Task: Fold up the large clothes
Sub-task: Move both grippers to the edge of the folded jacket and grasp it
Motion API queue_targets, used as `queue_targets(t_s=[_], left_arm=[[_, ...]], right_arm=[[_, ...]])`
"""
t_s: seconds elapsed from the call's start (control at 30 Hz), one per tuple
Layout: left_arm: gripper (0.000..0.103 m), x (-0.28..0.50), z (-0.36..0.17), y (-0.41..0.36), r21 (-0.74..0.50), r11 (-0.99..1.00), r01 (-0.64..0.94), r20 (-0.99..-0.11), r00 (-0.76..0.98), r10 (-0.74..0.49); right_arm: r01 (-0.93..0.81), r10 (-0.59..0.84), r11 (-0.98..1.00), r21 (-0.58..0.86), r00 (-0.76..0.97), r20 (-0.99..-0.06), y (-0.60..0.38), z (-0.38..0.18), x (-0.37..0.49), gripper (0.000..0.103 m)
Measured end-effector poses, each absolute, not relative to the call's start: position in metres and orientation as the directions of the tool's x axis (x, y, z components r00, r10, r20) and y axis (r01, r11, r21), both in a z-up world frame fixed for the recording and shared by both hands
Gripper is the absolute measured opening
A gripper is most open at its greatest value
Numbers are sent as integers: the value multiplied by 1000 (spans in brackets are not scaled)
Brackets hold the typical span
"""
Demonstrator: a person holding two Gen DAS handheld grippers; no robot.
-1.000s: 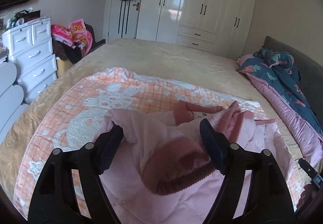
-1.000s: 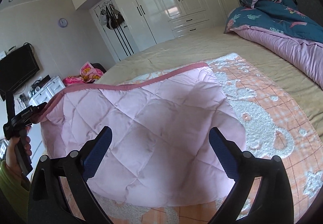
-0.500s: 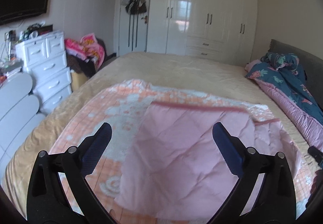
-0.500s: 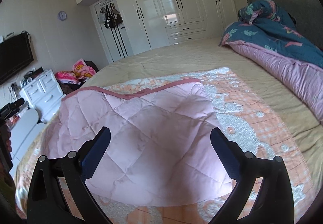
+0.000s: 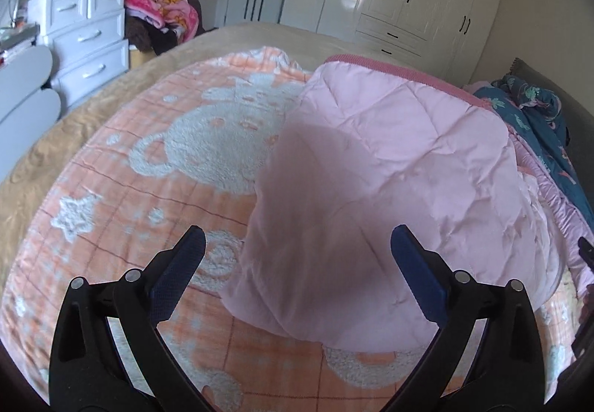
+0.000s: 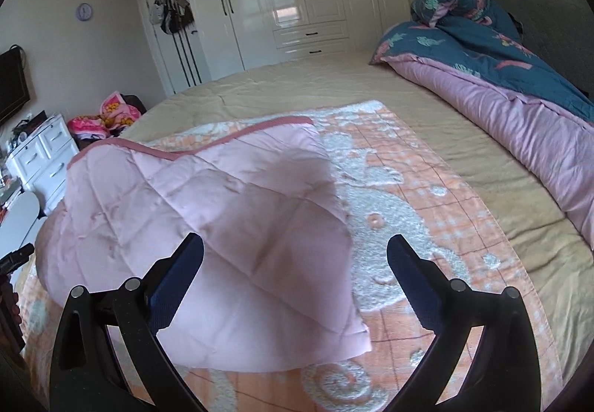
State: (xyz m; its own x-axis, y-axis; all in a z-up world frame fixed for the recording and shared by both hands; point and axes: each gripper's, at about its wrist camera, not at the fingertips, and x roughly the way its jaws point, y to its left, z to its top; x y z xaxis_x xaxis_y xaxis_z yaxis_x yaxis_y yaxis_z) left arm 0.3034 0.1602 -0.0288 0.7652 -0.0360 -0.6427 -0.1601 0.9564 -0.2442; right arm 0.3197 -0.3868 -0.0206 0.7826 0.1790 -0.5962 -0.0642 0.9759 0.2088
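Fold's down: both my hand-held grippers, left (image 5: 297,256) and right (image 6: 295,256), gape empty over the pink quilted garment (image 5: 389,167); next, grab the six-o'clock edge.

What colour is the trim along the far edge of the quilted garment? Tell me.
Dusty rose trim on the pale pink garment; clearest in the right wrist view.

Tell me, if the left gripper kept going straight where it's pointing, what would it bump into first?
Most likely the pink quilted garment lying on the orange blanket. The left gripper is open and empty, and it points down at the garment's near, shadowed part. Depth is hard to judge, but nothing else shows in between.
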Motion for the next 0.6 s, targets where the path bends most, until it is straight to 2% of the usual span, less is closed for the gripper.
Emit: queue_targets(t_s=[0.2, 0.43, 0.47, 0.5, 0.53, 0.6], left_arm=[[94, 318, -47, 152, -264, 960, -95, -681, 723, -116], [93, 328, -55, 146, -246, 967, -72, -690, 714, -123], [89, 329, -56, 145, -243, 967, -70, -689, 714, -122], [79, 329, -56, 143, -243, 968, -66, -688, 715, -124], [73, 329, -56, 142, -245, 968, -63, -687, 715, -127], [56, 328, -54, 137, -222, 973, -54, -683, 721, -116]], right_arm=[[-139, 242, 968, 207, 715, -656, -382, -43, 337, 99], [-191, 286, 958, 214, 673, -682, -368, -63, 342, 99], [-192, 286, 958, 212, 679, -677, -368, -63, 341, 99], [-192, 285, 958, 211, 684, -672, -368, -63, 341, 98], [-196, 286, 958, 209, 687, -668, -367, -63, 340, 97], [-197, 271, 962, 187, 696, -664, -365, -63, 340, 73]])
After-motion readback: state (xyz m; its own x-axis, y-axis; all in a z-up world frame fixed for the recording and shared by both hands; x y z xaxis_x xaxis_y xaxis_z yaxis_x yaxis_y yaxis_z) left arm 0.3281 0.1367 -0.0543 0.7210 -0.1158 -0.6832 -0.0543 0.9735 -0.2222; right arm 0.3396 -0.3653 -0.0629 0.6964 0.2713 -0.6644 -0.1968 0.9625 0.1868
